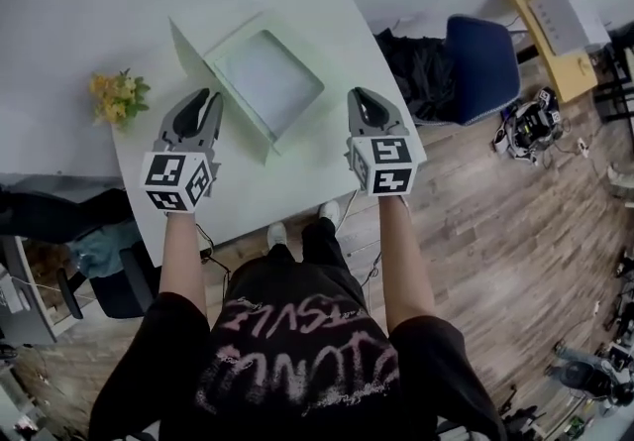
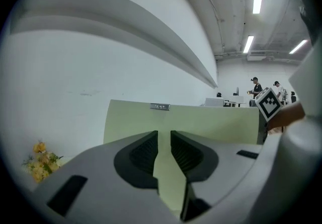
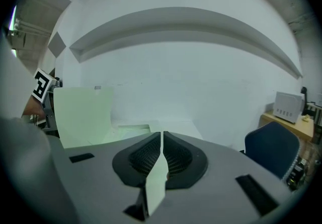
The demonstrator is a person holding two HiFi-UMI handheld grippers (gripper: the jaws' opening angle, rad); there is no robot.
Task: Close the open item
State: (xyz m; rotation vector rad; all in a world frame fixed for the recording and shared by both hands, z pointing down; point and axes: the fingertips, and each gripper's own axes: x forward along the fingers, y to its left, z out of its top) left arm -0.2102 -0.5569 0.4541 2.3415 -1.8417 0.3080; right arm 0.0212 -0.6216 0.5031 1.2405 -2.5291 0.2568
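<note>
A pale green box [image 1: 267,82] with a clear window lies open on the white table [image 1: 327,171]; its lid [image 2: 201,122] stands upright. My left gripper [image 1: 210,95] is at the box's left side. Its jaws stand a little apart [image 2: 163,135], with pale green cardboard in the gap and no visible press from the pads. At the box's right side, my right gripper [image 1: 359,94] is shut [image 3: 161,135] on the thin edge of a green flap [image 3: 156,182]. From the right gripper view the lid [image 3: 83,112] rises at the left behind the box's base [image 3: 131,130].
Yellow flowers [image 1: 117,94] lie on the table's left, near the wall. A blue chair [image 1: 480,62] and dark cloth [image 1: 416,67] stand right of the table. A wooden side table [image 1: 560,28] with a white device is further right. The table's near edge is at my legs.
</note>
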